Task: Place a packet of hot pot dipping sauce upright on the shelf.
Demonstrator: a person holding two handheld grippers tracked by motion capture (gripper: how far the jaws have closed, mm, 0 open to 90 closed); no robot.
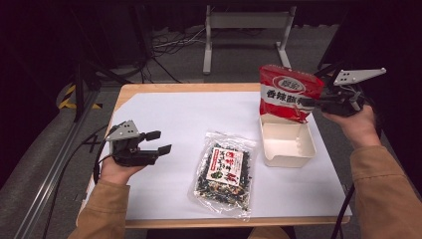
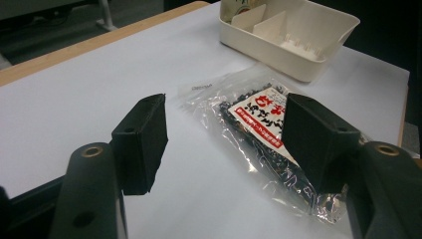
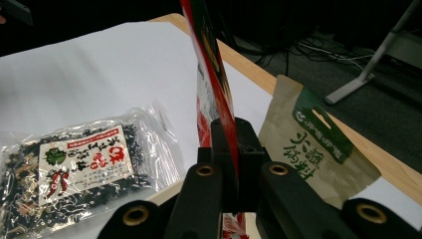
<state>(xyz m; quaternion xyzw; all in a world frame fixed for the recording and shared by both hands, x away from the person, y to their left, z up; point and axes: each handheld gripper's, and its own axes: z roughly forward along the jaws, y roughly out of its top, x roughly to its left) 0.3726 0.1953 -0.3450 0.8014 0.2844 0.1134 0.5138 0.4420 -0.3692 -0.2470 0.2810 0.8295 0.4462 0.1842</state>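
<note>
My right gripper [image 1: 309, 102] is shut on the right edge of a red snack bag [image 1: 287, 92], which hangs upright over the far end of a white divided tray [image 1: 286, 149]. In the right gripper view the jaws [image 3: 231, 149] pinch the red bag [image 3: 211, 59] edge-on. Beside it stands a tan pouch with a green label [image 3: 308, 144]. A clear bag of dark dried food [image 1: 225, 172] lies flat in the middle of the table. My left gripper [image 1: 160, 141] hovers open to the left of it, holding nothing. Between its jaws [image 2: 226, 134] I see the clear bag [image 2: 259, 124] and the tray [image 2: 298, 67].
White paper [image 1: 174, 114] covers the wooden table [image 1: 149, 88]. Beyond the far edge are a dark floor with cables [image 1: 169, 45] and a white table stand [image 1: 246, 22]. A metal rail [image 1: 54, 164] runs along the left side.
</note>
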